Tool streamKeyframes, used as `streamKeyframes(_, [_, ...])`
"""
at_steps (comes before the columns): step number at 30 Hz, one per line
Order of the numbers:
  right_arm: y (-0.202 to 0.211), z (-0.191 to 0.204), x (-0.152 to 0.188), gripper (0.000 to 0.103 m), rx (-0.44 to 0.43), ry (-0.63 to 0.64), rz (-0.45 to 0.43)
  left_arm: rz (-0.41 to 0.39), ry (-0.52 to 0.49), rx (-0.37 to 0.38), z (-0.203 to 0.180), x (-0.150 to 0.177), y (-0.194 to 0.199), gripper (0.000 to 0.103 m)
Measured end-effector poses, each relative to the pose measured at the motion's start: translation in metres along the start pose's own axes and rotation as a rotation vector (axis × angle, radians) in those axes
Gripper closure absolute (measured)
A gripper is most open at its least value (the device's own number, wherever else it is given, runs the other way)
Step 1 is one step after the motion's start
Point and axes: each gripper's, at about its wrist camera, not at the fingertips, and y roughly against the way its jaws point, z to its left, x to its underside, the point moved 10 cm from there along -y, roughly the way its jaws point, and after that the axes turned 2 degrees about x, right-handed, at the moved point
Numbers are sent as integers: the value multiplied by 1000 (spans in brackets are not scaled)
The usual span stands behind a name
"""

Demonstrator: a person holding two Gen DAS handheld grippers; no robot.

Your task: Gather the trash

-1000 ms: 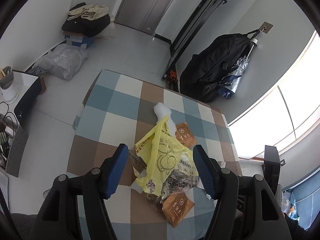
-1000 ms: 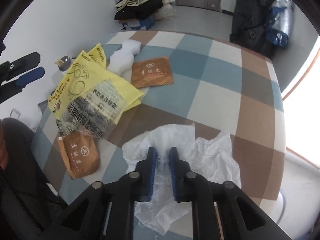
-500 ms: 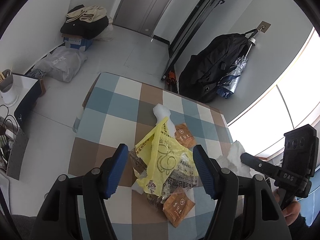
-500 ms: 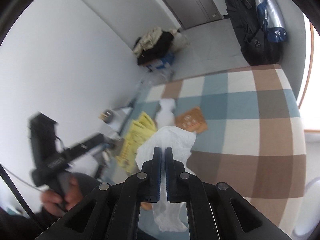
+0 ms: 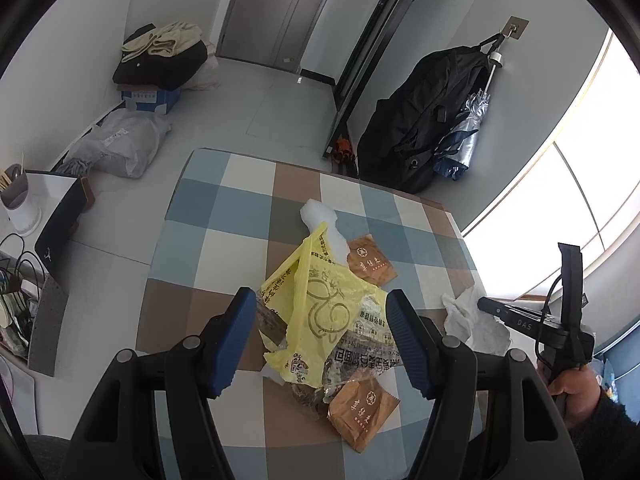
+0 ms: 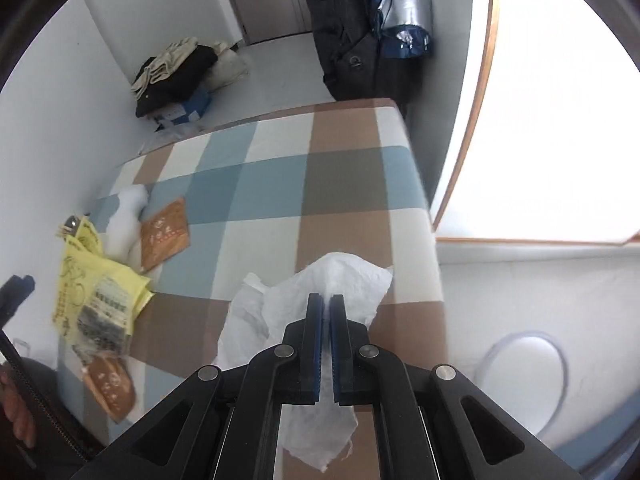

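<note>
My left gripper [image 5: 322, 326] hangs open over a yellow plastic bag [image 5: 320, 300] with printed wrappers that lies on the checked table [image 5: 224, 208]; the bag sits between the blue fingers [image 5: 240, 332] but stays on the cloth. My right gripper [image 6: 326, 310] is shut on a crumpled white tissue [image 6: 340, 280], held up off the table near its right edge. That tissue [image 5: 472, 326] and the right gripper [image 5: 494, 307] also show in the left wrist view. Two brown packets [image 5: 370, 262] [image 5: 362, 400] and a white foam piece [image 5: 320, 216] lie by the bag.
A black bag with a silver umbrella [image 5: 432, 120] hangs on the far wall. Clothes on a box [image 5: 160, 56] and a plastic sack [image 5: 116, 144] sit on the floor. A side table with a cup [image 5: 18, 196] is left. A round translucent rim [image 6: 528, 364] stands beside the table's right edge.
The right gripper lifted the tissue off the table, rolled, and carried it toward the table's right edge. The left gripper stayed over the yellow bag, still open.
</note>
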Motion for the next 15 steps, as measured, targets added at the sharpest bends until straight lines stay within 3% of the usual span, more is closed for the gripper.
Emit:
streamKeyframes(2, [9,7,-6,100,-58,3,-31,0,-6,-4,-1,0,-1,40])
streamKeyframes(7, [64,54,-26,100,-395,-23,-147,6,-13,-13,-2,2,-4,40])
streamKeyframes(14, [131,98,-50,99,-865,-193,-208,15,22,0,2,1,-5,40])
streamKeyframes(15, [128,100,-49,99,-903,-226,-182,17,29,2,3,1,-5,40])
